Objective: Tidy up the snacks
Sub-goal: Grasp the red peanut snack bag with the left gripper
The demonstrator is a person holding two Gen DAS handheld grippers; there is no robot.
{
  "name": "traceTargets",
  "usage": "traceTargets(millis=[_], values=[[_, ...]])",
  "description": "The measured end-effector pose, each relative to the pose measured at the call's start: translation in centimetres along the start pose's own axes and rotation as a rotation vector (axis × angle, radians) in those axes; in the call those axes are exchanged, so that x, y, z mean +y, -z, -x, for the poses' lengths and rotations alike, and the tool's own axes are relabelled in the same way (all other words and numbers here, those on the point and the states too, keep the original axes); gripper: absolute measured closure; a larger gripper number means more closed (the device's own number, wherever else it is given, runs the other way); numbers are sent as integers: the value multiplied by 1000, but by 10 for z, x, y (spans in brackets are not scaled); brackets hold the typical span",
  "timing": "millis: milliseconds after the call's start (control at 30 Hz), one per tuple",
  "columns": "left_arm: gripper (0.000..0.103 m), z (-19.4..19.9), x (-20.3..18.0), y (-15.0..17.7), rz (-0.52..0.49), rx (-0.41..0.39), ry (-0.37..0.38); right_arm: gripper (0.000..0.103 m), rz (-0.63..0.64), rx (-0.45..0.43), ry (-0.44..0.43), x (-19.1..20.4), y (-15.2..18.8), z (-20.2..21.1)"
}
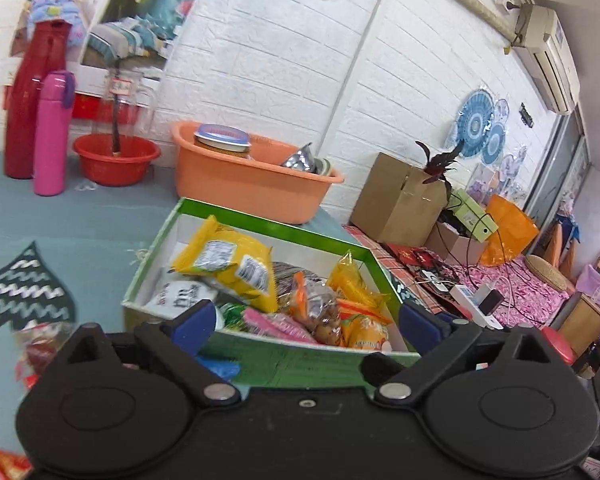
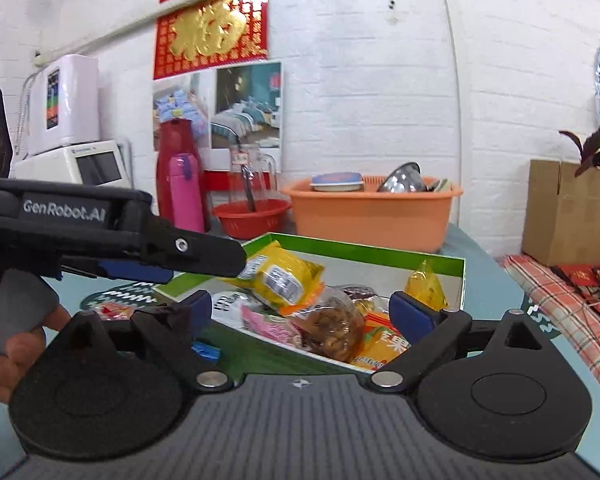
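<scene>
A green-rimmed box (image 1: 256, 220) (image 2: 364, 250) on the blue-grey table holds several snack packets: a yellow bag (image 1: 228, 264) (image 2: 288, 276), a clear bag of nuts (image 1: 320, 312) (image 2: 332, 326), pink (image 1: 276, 322) and orange packets (image 1: 364, 328). My left gripper (image 1: 304, 326) is open and empty, just in front of the box's near wall. My right gripper (image 2: 304, 310) is open and empty, over the box's near edge. The left gripper's body (image 2: 112, 236) shows at the left of the right wrist view. Loose snack packets (image 1: 40, 348) (image 2: 112, 312) lie on the table left of the box.
Behind the box stand an orange basin (image 1: 252, 176) (image 2: 372, 212) with dishes, a red bowl (image 1: 116, 158), a glass jar, a pink bottle (image 1: 54, 132) and a red flask (image 1: 30, 100) by the white brick wall. A cardboard box (image 1: 396, 196) and a cluttered pink-covered surface are at the right.
</scene>
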State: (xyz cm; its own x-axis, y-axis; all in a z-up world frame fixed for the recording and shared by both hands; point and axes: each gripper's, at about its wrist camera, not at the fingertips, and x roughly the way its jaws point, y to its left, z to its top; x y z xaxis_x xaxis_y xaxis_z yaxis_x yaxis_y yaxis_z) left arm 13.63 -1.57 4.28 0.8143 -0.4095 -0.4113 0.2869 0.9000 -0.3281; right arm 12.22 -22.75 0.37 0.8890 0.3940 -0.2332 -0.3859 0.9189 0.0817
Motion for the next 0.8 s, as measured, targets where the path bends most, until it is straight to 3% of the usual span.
traceTargets(millis=[167, 267, 533, 700, 800], values=[[0, 48, 14, 21, 52, -36, -65, 0, -57, 4, -70, 12, 6, 25], [0, 70, 27, 41, 85, -43, -113, 0, -70, 49, -109, 21, 14, 29], [0, 97, 74, 83, 151, 6, -295, 0, -53, 154, -172, 49, 34, 22], [0, 93, 97, 71, 138, -33, -279, 0, -27, 186, -212, 67, 38, 19], [0, 77, 114, 58, 137, -6, -233, 0, -6, 198, -227, 75, 40, 19]])
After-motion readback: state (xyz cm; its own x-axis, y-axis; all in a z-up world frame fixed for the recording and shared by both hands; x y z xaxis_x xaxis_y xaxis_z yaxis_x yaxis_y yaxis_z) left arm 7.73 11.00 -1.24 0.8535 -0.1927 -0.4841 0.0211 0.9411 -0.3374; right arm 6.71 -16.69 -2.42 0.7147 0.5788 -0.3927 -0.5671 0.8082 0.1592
